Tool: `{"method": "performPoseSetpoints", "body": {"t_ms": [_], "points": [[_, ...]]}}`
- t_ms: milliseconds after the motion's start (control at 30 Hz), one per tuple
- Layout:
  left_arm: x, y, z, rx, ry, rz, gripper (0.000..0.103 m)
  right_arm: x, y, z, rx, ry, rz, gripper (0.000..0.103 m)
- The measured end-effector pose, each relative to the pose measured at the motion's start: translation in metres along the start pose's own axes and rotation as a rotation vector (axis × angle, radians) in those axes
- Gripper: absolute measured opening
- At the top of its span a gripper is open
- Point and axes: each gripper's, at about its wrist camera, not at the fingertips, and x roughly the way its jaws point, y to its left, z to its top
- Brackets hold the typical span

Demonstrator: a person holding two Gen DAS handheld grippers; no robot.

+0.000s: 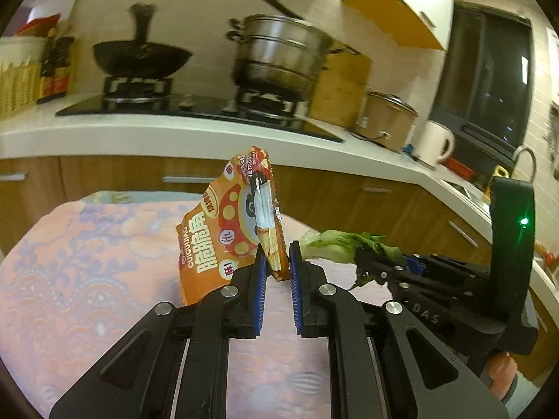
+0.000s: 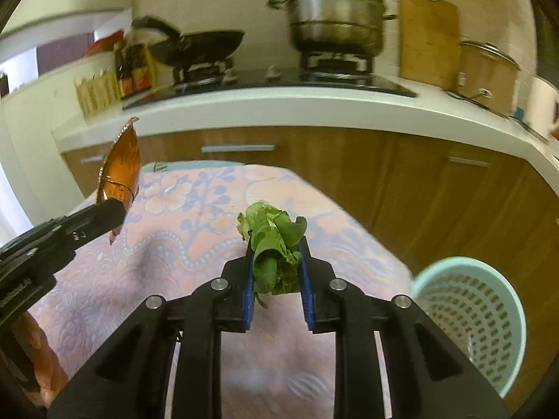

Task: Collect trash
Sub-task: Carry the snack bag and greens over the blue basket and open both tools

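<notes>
Both items are lifted off the patterned tablecloth (image 2: 157, 244), I judge for carrying to the pale green basket (image 2: 468, 317) at my right, below the table edge. My left gripper (image 1: 274, 255) is nearly closed, pinching the orange snack wrapper (image 1: 223, 230) by its lower corner so it stands upright. My right gripper (image 2: 275, 262) is clamped on the lettuce scrap (image 2: 274, 241), leaves bunched between the pads.

Warm, dim indoor light; fisheye curvature bends the countertop (image 1: 209, 132); steamer pot (image 2: 335, 10) and wok (image 1: 139, 57) are motion-blurred; dark vignette at corners.
</notes>
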Motion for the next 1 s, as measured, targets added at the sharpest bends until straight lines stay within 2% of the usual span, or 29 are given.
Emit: {"method": "performPoseSetpoints", "body": {"t_ms": [300,533,733,1000], "points": [[0.006,-0.077,0.000,0.106,0.014,-0.079,0.011,-0.063,-0.061,-0.009,0.056,-0.052,-0.076,0.018],[0.030,-0.128,-0.005,0.169,0.061,-0.145,0.011,-0.093,-0.112,-0.026,0.126,-0.067,-0.131,0.018],[0.062,-0.169,-0.015,0.237,0.124,-0.198,0.011,-0.098,-0.157,-0.047,0.204,-0.047,-0.177,0.018],[0.100,-0.209,-0.029,0.303,0.199,-0.255,0.011,-0.084,-0.196,-0.068,0.286,0.018,-0.228,0.018]]}}
